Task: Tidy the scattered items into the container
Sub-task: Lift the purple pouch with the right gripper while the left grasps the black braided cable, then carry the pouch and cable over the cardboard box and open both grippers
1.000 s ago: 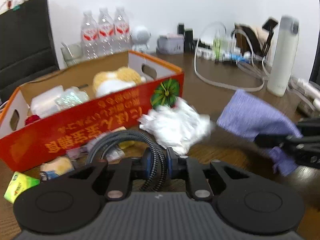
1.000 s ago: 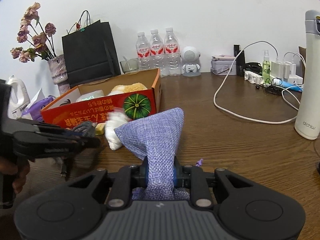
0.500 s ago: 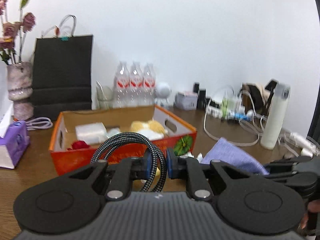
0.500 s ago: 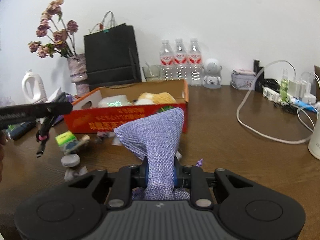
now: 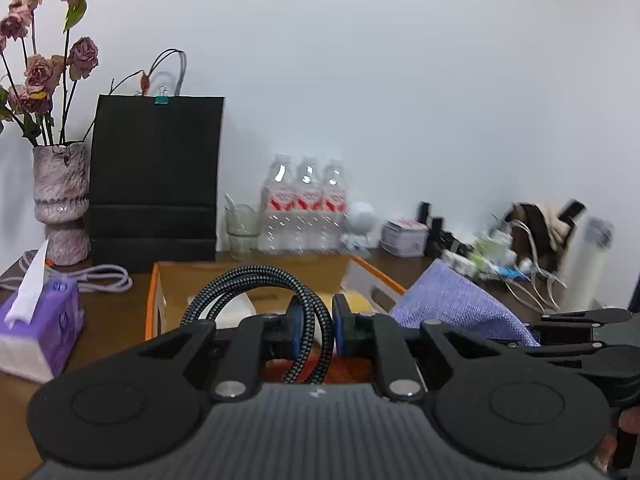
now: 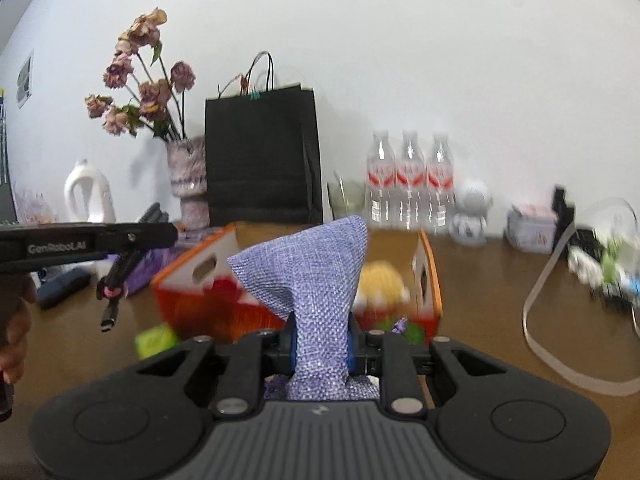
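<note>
The left gripper (image 5: 314,330) clamps a looped black cable (image 5: 256,280), and the right gripper (image 6: 322,346) pinches a purple pouch (image 6: 312,272). Both items are held up in front of the orange box (image 6: 428,276) on the table (image 6: 480,288).

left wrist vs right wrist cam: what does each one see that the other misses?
Left wrist only: the purple tissue box, the lilac cable coiled by the vase, the white flask at far right.
Right wrist only: the white jug, the green packet on the table, the braided cable's plug end dangling.
Both: the orange box, black bag, three water bottles, braided cable in the left gripper, purple pouch in the right gripper, jaws shut on each.
</note>
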Demonstrator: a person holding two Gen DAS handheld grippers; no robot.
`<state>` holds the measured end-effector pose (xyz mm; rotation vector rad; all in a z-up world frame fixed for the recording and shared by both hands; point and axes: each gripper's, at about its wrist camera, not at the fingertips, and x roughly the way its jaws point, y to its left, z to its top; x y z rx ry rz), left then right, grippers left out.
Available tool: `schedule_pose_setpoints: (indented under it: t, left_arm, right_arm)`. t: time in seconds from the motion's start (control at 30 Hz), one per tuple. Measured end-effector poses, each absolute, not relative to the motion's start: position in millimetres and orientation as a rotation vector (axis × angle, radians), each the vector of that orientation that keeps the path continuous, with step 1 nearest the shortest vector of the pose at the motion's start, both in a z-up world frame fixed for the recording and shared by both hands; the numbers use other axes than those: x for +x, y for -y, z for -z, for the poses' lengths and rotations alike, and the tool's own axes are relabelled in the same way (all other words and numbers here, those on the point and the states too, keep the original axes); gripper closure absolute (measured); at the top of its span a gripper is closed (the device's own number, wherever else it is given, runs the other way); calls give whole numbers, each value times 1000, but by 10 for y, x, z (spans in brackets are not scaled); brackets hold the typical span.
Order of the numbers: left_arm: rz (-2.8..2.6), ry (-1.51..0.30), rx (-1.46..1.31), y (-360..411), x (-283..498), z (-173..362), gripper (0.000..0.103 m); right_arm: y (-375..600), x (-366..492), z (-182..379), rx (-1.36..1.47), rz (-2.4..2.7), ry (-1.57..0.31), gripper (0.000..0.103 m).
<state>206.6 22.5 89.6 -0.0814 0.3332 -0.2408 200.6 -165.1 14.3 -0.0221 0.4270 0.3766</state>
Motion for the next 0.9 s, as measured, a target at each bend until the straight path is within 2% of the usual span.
schedule_pose_setpoints:
  t: [0.17,0.4,0.53,0.57,0.6,0.63,0.67,0.7,0.73,0.8,0.9]
  left_arm:
    - [157,-402,-66,-237,2725,-886,87]
    - [99,-551,-56,-222,3400,-531,87]
    - [85,-609,-57,-230,3560,-397,84]
    - [82,-619,-53,-221,3573,-372,76]
    - [81,-623,-48,-211,3575,-355,57]
    - [79,-623,-43,-203,3566,-352,45]
    - [67,-620,-39,-198,3544,-365,27]
    - [54,-613,-36,-206,3509,-385,4]
    - [41,-600,-33,-220,3475,-417,0]
    - [29,-575,-27,-259,3374,-480,0]
    - [36,-555,-40,-331,3183,-570,0]
  right_arm:
    - [1478,2764,-291,14,-369,-451,84]
    - [1167,3663,-41,-61,-282,-576,83]
    - [1174,3861,131,-24,-253,-622,74]
    - [1186,3881,159,-12,-249,-629,68]
    - [1198,3899,188,-4,-248,-640,49]
    - [1205,3903,211,-3,-246,-648,26]
    - [1206,3898,219,-8,-244,-644,16]
    - [1212,3874,213,-20,-229,-634,13]
    - [1231,3839,203,-33,-220,-627,8]
    - [1302,3767,168,-22,-237,-619,0]
    - [1405,3555,87,7,-284,-585,0]
